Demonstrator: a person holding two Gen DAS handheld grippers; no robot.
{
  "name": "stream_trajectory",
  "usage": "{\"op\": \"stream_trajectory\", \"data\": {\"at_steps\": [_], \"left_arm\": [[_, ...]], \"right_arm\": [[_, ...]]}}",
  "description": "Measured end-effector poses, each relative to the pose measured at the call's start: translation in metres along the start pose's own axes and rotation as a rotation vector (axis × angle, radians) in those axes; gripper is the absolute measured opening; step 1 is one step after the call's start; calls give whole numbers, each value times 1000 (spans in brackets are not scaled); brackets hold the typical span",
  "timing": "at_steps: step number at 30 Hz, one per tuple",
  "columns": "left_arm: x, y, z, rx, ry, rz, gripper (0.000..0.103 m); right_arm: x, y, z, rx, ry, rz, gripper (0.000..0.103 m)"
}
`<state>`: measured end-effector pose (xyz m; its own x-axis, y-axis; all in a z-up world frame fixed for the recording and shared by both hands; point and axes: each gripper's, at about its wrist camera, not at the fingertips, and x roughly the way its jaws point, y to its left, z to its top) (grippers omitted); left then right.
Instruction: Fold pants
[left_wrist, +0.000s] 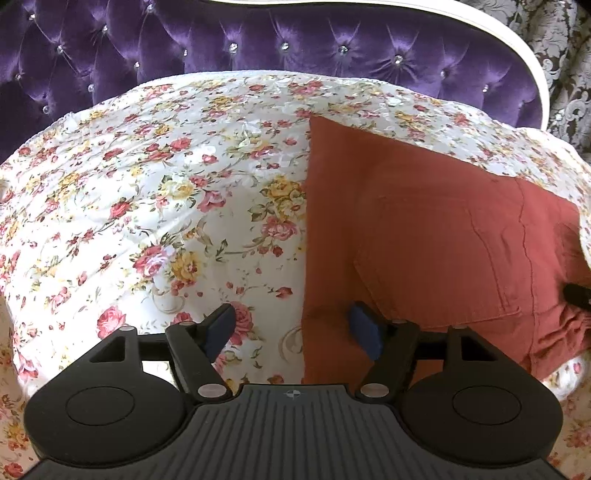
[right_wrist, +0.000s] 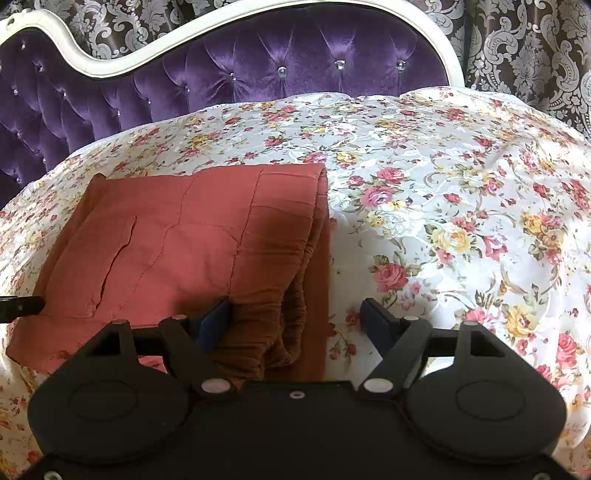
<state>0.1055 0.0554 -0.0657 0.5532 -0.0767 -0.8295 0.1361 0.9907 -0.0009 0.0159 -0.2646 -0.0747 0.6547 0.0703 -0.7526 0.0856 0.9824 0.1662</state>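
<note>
Pants (right_wrist: 177, 240) are seen lying on the flowered bed (right_wrist: 443, 206), already folded into a compact rectangle with stacked layers at the right edge. Both the left claw (left_wrist: 295, 328) and right claw (right_wrist: 295, 321) are spread, pinching nothing. Little seems left, perhaps smoothing.
</note>
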Motion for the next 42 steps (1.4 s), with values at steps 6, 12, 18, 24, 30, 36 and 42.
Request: {"op": "stream_trajectory", "data": {"at_steps": [6, 12, 18, 24, 30, 36, 42], "left_arm": [[3, 4, -3, -13, -3, 5, 80], [3, 4, -3, -11, -6, 4, 80], [0, 6, -5, -9, -37, -15, 78], [2, 10, -3, -25, -63, -86, 78], [13, -11, 11, 63, -43, -173, 78], [27, -36, 19, 142, -37, -186, 86], [30, -37, 17, 123, -57, -187, 86]], "right_arm": [[-1, 0, 1, 6, 4, 76, 59], [0, -10, 2, 60, 19, 154, 53], [-2, -5, -2, 33, -4, 155, 49], [-2, -11, -4, 48, -19, 174, 50], [-4, -14, -9, 53, -43, 189, 51], [-3, -17, -10, 62, -58, 208, 51], [-2, -18, -12, 75, -80, 228, 57]]}}
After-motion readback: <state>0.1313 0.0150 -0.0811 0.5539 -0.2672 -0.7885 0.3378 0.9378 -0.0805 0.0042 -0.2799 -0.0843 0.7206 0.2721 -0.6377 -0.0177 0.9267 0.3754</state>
